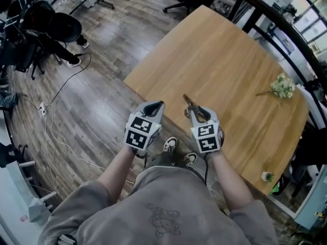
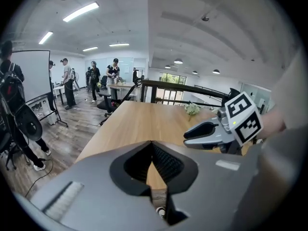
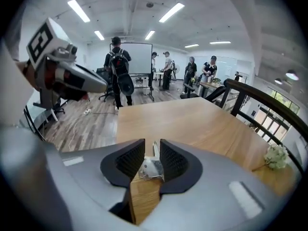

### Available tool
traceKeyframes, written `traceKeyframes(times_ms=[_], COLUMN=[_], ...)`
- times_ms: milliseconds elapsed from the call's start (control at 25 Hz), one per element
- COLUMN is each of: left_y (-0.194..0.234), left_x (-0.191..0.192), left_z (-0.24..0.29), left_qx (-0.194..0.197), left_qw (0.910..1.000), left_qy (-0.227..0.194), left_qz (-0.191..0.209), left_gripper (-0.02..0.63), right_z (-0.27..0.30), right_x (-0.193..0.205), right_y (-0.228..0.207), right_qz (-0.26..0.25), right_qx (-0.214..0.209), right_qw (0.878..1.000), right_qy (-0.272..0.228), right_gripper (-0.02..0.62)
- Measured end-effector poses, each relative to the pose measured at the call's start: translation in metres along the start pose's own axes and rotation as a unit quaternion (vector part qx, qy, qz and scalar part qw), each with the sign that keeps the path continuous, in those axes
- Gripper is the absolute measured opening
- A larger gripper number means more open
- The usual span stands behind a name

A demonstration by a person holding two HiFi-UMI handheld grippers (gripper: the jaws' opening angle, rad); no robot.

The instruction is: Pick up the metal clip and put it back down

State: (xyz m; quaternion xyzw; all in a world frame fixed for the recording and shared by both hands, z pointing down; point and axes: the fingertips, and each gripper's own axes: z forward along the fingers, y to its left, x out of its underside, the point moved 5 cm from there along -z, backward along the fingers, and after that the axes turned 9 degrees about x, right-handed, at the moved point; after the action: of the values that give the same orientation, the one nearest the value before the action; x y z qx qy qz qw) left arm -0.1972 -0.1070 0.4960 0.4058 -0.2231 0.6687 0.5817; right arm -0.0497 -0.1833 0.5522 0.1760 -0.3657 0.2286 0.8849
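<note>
The metal clip (image 1: 190,104) lies on the wooden table (image 1: 230,60) close to its near edge, a thin dull-silver piece pointing away from me. My right gripper (image 1: 198,111) hovers just over its near end with the jaws apart. In the right gripper view the clip (image 3: 153,166) shows in the gap of that gripper (image 3: 152,146), and the pads do not press on it. My left gripper (image 1: 155,105) hangs to the left, off the table's edge above the floor. Its jaws (image 2: 151,146) meet at the tips with nothing between them.
A small bunch of pale flowers (image 1: 282,86) lies at the table's far right, and a tiny potted plant (image 1: 266,176) stands by the near right corner. A black railing (image 1: 286,29) runs behind the table. Cables, bags and chairs sit on the floor (image 1: 76,101) to the left, with people standing far back.
</note>
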Motion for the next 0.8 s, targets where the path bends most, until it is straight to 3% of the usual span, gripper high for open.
traceKeyframes(times_ms=[400, 800], left_y=[-0.046, -0.132], left_x=[-0.089, -0.165], left_z=[-0.006, -0.012], left_qx=[0.036, 0.111], left_qw=[0.9933, 0.9683], left_qy=[-0.068, -0.137], left_qz=[0.087, 0.176], left_gripper=[0.002, 0.002], right_z=[-0.115, -0.241], right_x=[-0.060, -0.071], right_y=[-0.066, -0.115], right_qz=[0.084, 0.121], right_qx=[0.040, 0.138], right_qw=[0.988, 0.959], right_qy=[-0.122, -0.216], right_gripper=[0.089, 0.048])
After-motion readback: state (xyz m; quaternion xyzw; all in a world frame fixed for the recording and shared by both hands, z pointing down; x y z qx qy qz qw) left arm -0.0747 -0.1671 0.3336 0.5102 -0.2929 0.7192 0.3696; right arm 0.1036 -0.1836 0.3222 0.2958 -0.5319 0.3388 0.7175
